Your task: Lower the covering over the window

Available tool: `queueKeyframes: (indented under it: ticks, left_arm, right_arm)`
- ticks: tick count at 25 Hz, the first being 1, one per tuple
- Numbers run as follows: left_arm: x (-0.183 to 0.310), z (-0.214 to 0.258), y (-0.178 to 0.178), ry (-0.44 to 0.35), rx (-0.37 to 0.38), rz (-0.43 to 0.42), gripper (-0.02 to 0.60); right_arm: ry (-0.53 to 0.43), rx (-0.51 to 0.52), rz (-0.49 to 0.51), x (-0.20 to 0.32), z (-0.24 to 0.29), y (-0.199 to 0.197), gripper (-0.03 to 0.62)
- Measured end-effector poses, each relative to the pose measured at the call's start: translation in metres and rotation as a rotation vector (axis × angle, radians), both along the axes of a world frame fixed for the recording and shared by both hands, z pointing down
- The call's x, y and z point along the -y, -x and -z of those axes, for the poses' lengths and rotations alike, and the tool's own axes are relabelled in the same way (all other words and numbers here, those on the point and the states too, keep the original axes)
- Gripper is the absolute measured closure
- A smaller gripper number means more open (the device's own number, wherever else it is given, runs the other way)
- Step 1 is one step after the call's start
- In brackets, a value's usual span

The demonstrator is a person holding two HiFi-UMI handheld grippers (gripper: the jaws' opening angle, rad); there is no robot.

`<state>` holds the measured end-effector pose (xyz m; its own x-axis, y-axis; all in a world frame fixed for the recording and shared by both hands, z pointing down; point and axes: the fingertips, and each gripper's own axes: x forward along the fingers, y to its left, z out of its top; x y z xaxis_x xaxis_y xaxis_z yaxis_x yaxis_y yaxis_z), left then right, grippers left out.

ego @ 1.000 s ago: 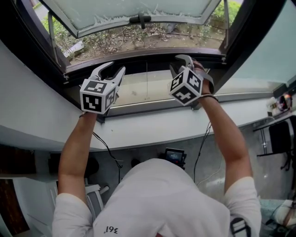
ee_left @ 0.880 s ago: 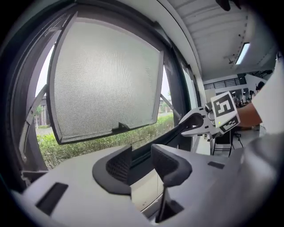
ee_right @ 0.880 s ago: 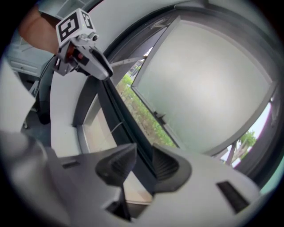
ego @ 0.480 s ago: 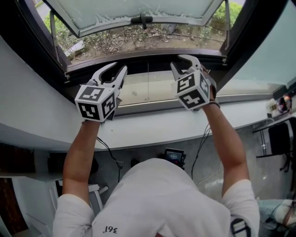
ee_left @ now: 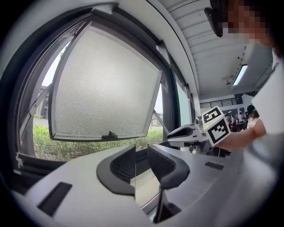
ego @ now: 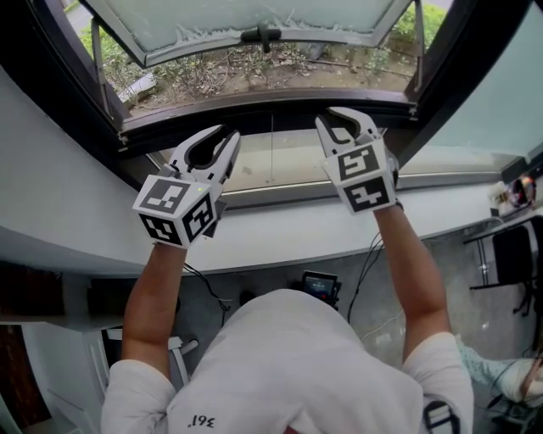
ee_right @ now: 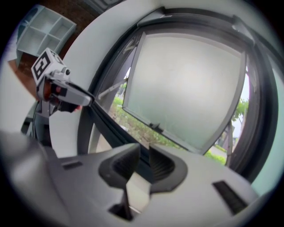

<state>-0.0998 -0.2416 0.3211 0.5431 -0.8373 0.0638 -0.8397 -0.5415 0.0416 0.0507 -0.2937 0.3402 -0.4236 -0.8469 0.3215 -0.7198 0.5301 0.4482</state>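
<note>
The left gripper (ego: 229,136) and right gripper (ego: 329,117) are up at the open window (ego: 254,102), either side of a thin cord (ego: 271,153) hanging before its lower pane. Both pairs of jaws have just been closing to a narrow gap, pinching nothing. The covering cannot be made out.

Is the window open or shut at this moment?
Open. The window is tilted outward, hinged at its top, and grass shows through the gap under its lower edge.

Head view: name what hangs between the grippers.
Head view: a thin cord hangs between the left gripper and right gripper; both jaws have just been closing, nothing between them.
</note>
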Motion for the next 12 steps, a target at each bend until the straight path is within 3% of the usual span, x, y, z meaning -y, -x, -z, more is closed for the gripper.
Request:
queueKeyframes:
  ticks: [7, 12]
  left_arm:
    - [-0.015, -0.001, -0.008, -0.007, -0.009, -0.025, 0.485]
    - [-0.022, -0.008, 0.001, 0.013, -0.055, -0.012, 0.486]
  right_arm:
    - [0.026, 0.109, -0.012, -0.013, 0.002, -0.003, 0.524]
    - [0.065, 0.210, -0.027, -0.026, 0.000, -0.007, 0.529]
